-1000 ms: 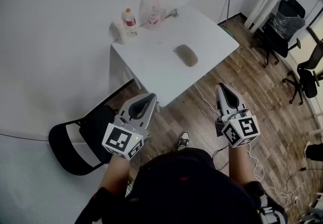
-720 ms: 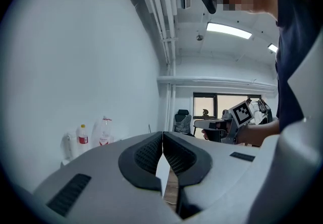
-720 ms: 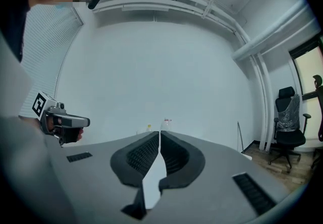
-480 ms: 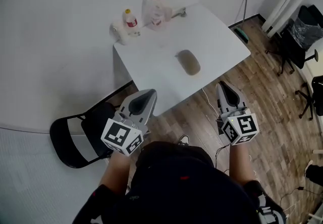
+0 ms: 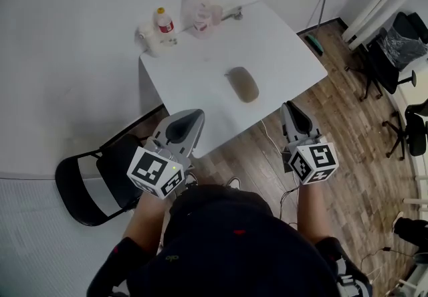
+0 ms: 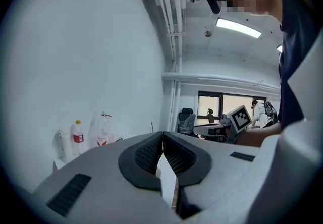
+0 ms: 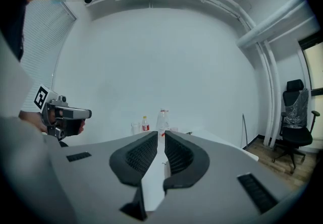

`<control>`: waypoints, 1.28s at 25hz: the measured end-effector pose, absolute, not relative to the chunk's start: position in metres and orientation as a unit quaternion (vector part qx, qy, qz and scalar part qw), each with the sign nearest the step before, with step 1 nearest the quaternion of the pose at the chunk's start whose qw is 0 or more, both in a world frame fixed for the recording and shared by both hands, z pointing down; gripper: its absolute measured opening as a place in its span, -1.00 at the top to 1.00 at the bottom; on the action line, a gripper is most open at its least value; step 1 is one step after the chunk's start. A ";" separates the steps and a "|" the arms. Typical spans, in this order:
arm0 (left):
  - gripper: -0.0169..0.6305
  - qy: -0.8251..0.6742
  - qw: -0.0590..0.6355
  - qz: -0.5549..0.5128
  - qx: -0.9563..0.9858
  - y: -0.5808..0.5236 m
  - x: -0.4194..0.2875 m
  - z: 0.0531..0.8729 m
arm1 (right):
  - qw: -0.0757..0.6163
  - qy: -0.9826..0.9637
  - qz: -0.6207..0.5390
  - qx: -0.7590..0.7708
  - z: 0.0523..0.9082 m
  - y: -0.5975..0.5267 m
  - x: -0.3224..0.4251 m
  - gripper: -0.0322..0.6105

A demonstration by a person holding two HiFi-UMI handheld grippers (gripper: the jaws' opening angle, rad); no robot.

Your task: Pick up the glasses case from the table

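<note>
Left gripper and right gripper nearer table, both clenched empty; one glasses case, two bottles.

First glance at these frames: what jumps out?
The two grippers with marker cubes stand out first, left gripper and right gripper, low in the foreground, both shut and empty. Beyond them a grey glasses case lies alone in the middle of the white table, with bottles clustered at its far left corner.
</note>
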State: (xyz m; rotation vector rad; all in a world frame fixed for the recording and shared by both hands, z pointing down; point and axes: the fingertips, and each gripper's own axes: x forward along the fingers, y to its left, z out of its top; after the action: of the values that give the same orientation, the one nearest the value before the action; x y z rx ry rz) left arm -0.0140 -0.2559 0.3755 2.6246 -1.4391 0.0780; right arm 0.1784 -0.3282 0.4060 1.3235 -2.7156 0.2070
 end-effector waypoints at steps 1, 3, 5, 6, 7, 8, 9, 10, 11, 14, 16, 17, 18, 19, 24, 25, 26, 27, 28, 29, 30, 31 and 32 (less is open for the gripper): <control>0.88 -0.475 0.072 0.027 0.876 -0.258 -0.017 0.375 | 0.059 -0.896 0.071 0.435 0.407 -0.331 0.174 0.78; 0.88 -0.470 0.072 0.027 0.880 -0.262 -0.026 0.374 | 0.065 -0.901 0.069 0.423 0.411 -0.338 0.162 0.51; 0.88 -0.467 0.076 0.020 0.881 -0.268 -0.036 0.372 | 0.071 -0.908 0.063 0.408 0.415 -0.350 0.150 0.36; 0.88 -0.466 0.079 0.015 0.881 -0.270 -0.041 0.371 | 0.078 -0.909 0.062 0.405 0.419 -0.357 0.145 0.31; 0.88 -0.465 0.081 0.012 0.881 -0.273 -0.047 0.371 | 0.088 -0.909 0.062 0.402 0.425 -0.364 0.139 0.25; 0.88 -0.466 0.083 0.012 0.881 -0.275 -0.052 0.373 | 0.099 -0.909 0.064 0.400 0.432 -0.371 0.133 0.20; 0.88 -0.467 0.084 0.013 0.880 -0.277 -0.056 0.375 | 0.110 -0.908 0.067 0.398 0.439 -0.378 0.127 0.15; 0.88 -0.468 0.086 0.013 0.879 -0.278 -0.059 0.377 | 0.123 -0.907 0.070 0.396 0.448 -0.384 0.121 0.09; 0.88 -0.468 0.089 0.013 0.879 -0.279 -0.062 0.380 | 0.137 -0.905 0.073 0.395 0.458 -0.391 0.117 0.05; 0.88 -0.471 0.100 0.009 0.876 -0.284 -0.068 0.384 | 0.184 -0.897 0.086 0.392 0.498 -0.412 0.104 -0.08; 0.88 -0.474 0.106 0.010 0.874 -0.288 -0.074 0.387 | 0.214 -0.891 0.099 0.389 0.528 -0.428 0.095 -0.14; 0.88 -0.476 0.108 0.011 0.873 -0.291 -0.076 0.389 | 0.227 -0.887 0.103 0.388 0.544 -0.435 0.090 -0.16; 0.88 -0.477 0.109 0.012 0.872 -0.293 -0.078 0.391 | 0.241 -0.884 0.104 0.387 0.559 -0.442 0.086 -0.18; 0.88 -0.478 0.110 0.015 0.871 -0.295 -0.079 0.393 | 0.255 -0.881 0.105 0.385 0.573 -0.447 0.083 -0.20; 0.88 -0.485 0.112 0.024 0.867 -0.297 -0.079 0.397 | 0.308 -0.866 0.113 0.377 0.622 -0.465 0.078 -0.23; 0.88 -0.485 0.114 0.027 0.867 -0.297 -0.079 0.399 | 0.316 -0.863 0.113 0.379 0.630 -0.468 0.079 -0.23; 0.88 -0.485 0.116 0.029 0.866 -0.297 -0.080 0.401 | 0.324 -0.859 0.116 0.380 0.640 -0.471 0.079 -0.23; 0.88 -0.487 0.117 0.031 0.865 -0.297 -0.082 0.404 | 0.332 -0.855 0.120 0.381 0.650 -0.473 0.080 -0.24; 0.88 -0.488 0.119 0.032 0.864 -0.298 -0.084 0.405 | 0.340 -0.850 0.123 0.382 0.659 -0.477 0.081 -0.24; 0.88 -0.490 0.121 0.033 0.863 -0.299 -0.086 0.407 | 0.347 -0.846 0.127 0.384 0.667 -0.481 0.081 -0.25; 0.88 -0.491 0.124 0.034 0.861 -0.300 -0.088 0.409 | 0.355 -0.842 0.130 0.385 0.675 -0.486 0.081 -0.26; 0.88 -0.492 0.128 0.034 0.860 -0.300 -0.089 0.411 | 0.362 -0.837 0.134 0.388 0.683 -0.491 0.082 -0.27; 0.88 -0.493 0.133 0.035 0.859 -0.300 -0.091 0.414 | 0.370 -0.832 0.139 0.390 0.690 -0.495 0.083 -0.27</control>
State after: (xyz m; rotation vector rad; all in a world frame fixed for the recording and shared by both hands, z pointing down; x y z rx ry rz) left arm -0.0907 -0.3001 0.4142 2.4931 -1.4291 0.1003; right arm 0.0833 -0.4951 0.6904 1.0014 -2.1343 0.3569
